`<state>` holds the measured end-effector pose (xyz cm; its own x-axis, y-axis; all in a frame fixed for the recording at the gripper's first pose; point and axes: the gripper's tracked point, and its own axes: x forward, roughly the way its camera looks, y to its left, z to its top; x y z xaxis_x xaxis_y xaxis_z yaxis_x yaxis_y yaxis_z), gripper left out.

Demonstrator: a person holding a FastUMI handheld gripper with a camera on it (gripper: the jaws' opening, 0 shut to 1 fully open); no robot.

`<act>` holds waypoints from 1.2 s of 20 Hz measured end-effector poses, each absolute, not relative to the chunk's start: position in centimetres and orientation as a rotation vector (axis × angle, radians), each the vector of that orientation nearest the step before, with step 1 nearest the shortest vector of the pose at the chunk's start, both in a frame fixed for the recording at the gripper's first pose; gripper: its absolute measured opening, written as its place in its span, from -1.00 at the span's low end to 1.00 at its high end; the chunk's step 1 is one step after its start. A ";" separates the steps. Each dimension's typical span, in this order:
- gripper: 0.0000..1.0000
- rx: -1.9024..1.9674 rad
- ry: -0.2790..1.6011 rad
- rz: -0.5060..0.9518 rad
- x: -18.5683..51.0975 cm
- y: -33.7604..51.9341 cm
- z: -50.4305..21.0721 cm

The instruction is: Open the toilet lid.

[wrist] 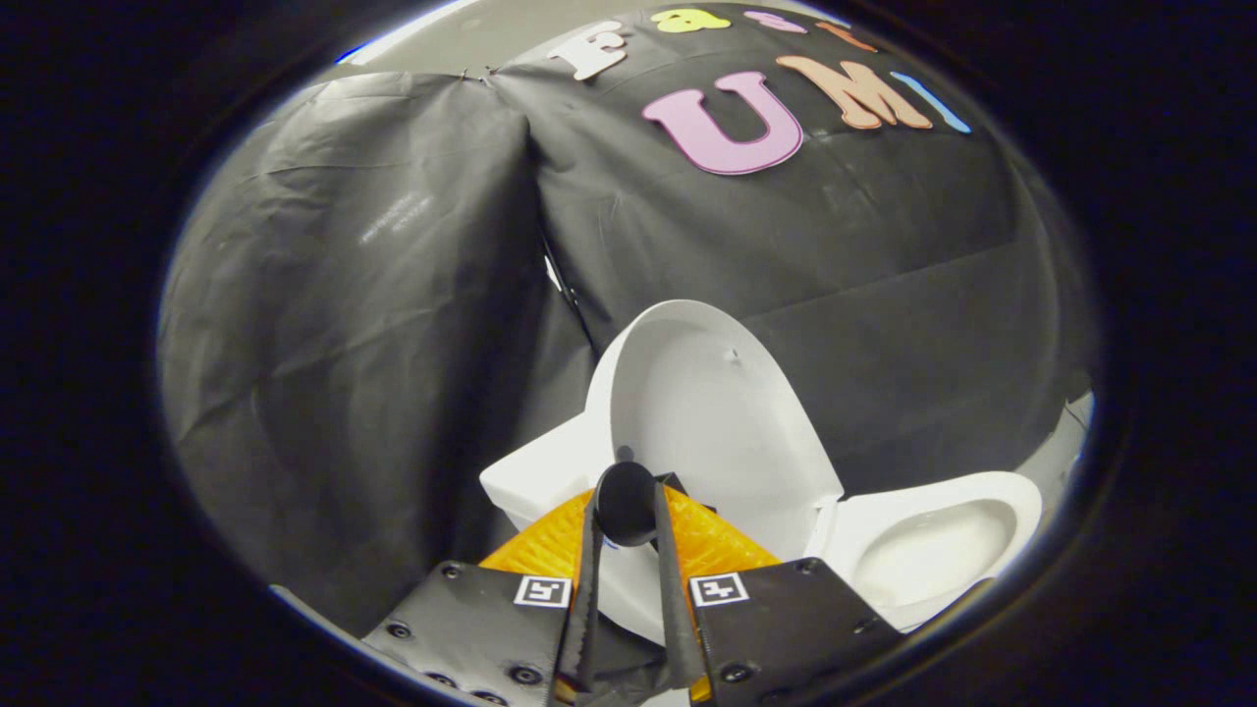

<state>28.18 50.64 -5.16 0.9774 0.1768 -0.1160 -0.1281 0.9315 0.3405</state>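
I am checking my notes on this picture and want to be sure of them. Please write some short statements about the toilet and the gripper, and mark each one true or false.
1. The toilet lid stands raised. True.
2. The toilet bowl is covered by the lid. False: the bowl is open to view.
3. The gripper holds a small dark round thing between its fingers. True.
4. The booth wall behind the toilet is white. False: it is black cloth.
5. The gripper's fingers press on the lid's edge. False: they close on the dark round thing, just in front of the lid.

The white toilet lid (702, 412) stands raised upright, its hollow underside showing, above the open bowl (933, 545).
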 end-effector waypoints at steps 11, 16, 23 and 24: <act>-0.54 0.455 0.004 0.116 24.4 46.7 -0.9; -0.54 0.427 -0.027 0.019 23.3 39.7 0.2; -0.54 0.245 -0.036 -0.084 19.9 26.8 2.1; -0.54 0.220 -0.045 -0.108 19.2 24.4 2.5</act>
